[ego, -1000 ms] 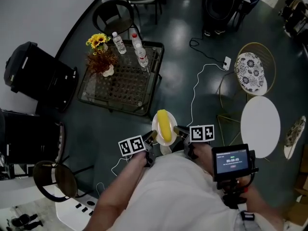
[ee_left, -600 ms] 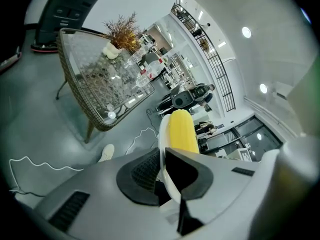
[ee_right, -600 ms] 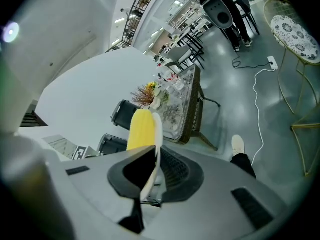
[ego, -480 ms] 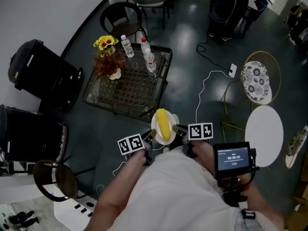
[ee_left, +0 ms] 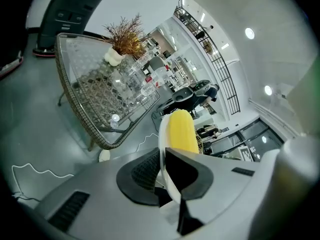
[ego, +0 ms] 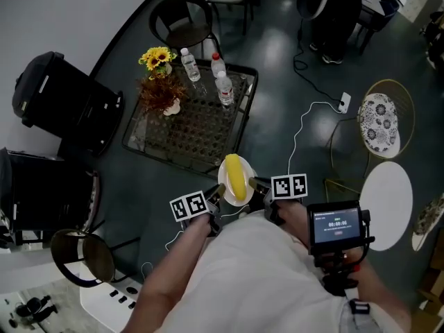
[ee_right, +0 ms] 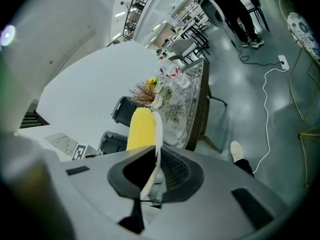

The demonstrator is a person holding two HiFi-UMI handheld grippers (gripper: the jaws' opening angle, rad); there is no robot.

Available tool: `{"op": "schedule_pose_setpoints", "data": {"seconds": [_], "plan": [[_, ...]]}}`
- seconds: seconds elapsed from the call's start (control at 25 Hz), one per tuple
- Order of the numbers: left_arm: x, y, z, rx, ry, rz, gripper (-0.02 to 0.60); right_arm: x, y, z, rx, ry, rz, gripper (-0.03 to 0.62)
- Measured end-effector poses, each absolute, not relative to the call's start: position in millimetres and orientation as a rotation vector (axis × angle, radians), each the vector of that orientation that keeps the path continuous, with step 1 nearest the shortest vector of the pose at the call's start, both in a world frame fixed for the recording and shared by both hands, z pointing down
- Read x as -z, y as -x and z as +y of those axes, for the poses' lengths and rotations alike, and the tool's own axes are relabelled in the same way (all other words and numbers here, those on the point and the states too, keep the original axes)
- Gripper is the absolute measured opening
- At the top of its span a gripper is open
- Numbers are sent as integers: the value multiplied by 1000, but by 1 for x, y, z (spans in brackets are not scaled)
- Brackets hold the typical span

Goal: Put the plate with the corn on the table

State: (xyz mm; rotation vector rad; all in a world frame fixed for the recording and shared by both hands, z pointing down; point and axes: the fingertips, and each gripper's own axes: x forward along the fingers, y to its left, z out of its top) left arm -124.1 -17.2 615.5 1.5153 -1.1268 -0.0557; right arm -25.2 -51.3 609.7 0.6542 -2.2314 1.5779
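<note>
A white plate (ego: 225, 184) carrying a yellow corn cob (ego: 236, 176) hangs in the air just short of the near edge of the glass-topped wicker table (ego: 201, 132). My left gripper (ego: 216, 198) is shut on the plate's left rim and my right gripper (ego: 256, 186) is shut on its right rim. In the left gripper view the plate's edge (ee_left: 163, 144) runs between the jaws of the left gripper (ee_left: 163, 170), with the corn (ee_left: 181, 130) above and the table (ee_left: 80, 79) ahead. The right gripper view shows the rim (ee_right: 157, 131) clamped in the right gripper (ee_right: 153, 165) beside the corn (ee_right: 139, 130).
On the table's far side stand sunflowers (ego: 158, 57), a dried bouquet (ego: 161, 93) and water bottles (ego: 224, 86). A black chair (ego: 182, 21) stands behind it, black cases (ego: 61, 100) to the left. A white cable (ego: 299, 136), a gold chair (ego: 379, 122) and a white round table (ego: 386, 204) lie right.
The table has drawn closer to the held plate in the head view, as the person steps toward it. Both grippers keep the same hold on the plate.
</note>
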Motion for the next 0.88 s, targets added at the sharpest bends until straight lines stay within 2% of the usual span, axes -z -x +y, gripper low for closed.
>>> {"op": "schedule_pose_setpoints", "data": {"seconds": [0.88], "plan": [[-655,153,-105,18,-1440,-1172,41,-654,58,-147,-1575,-546,-2161,37]]}}
